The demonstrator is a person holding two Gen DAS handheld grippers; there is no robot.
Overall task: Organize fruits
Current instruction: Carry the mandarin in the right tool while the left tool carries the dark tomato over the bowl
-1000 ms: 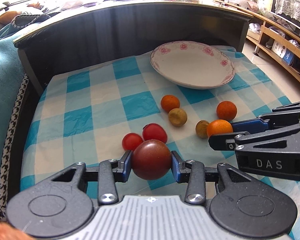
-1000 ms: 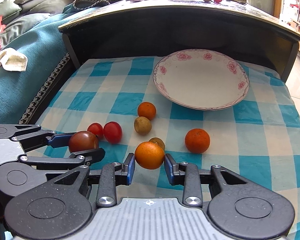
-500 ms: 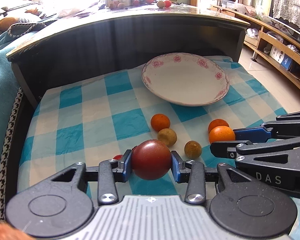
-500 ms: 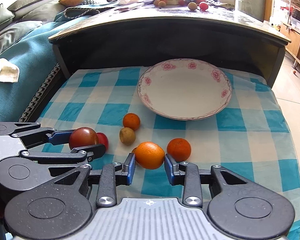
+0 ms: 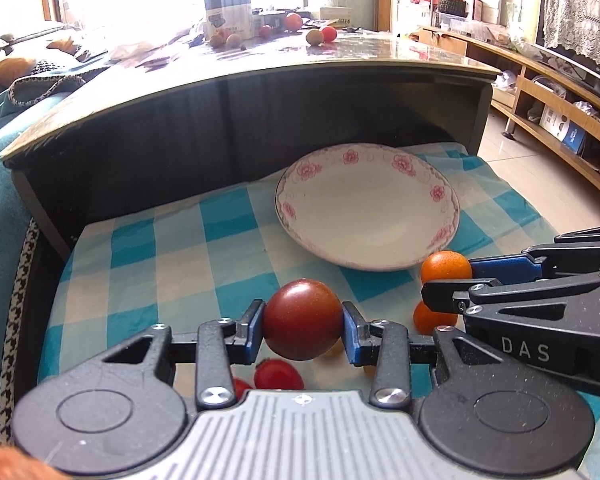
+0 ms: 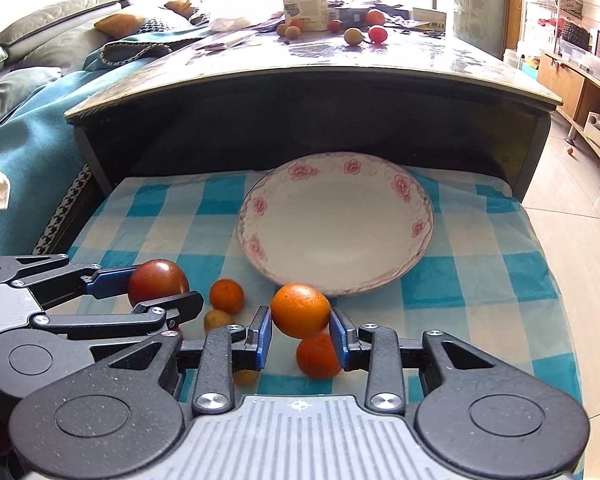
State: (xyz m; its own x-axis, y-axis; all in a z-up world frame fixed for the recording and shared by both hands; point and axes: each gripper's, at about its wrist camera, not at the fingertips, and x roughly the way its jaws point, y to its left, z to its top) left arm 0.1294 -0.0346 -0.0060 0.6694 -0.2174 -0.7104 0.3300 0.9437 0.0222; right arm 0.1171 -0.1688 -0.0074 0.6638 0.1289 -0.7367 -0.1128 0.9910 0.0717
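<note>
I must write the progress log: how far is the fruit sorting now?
Nothing is done yet: the floral plate holds no fruit. In hand: the left gripper clamps a dark red tomato, the right gripper an orange. Left on the checked cloth: two more oranges, two cherry tomatoes and small tan fruits.

Both grippers rose and advanced toward the plate [image 6: 336, 224], so the loose fruit that had lain ahead of the left gripper's fingers [image 5: 350, 332] dropped beneath them, and the second orange [image 6: 318, 356] slid under the right gripper's fingers [image 6: 338, 334].
</note>
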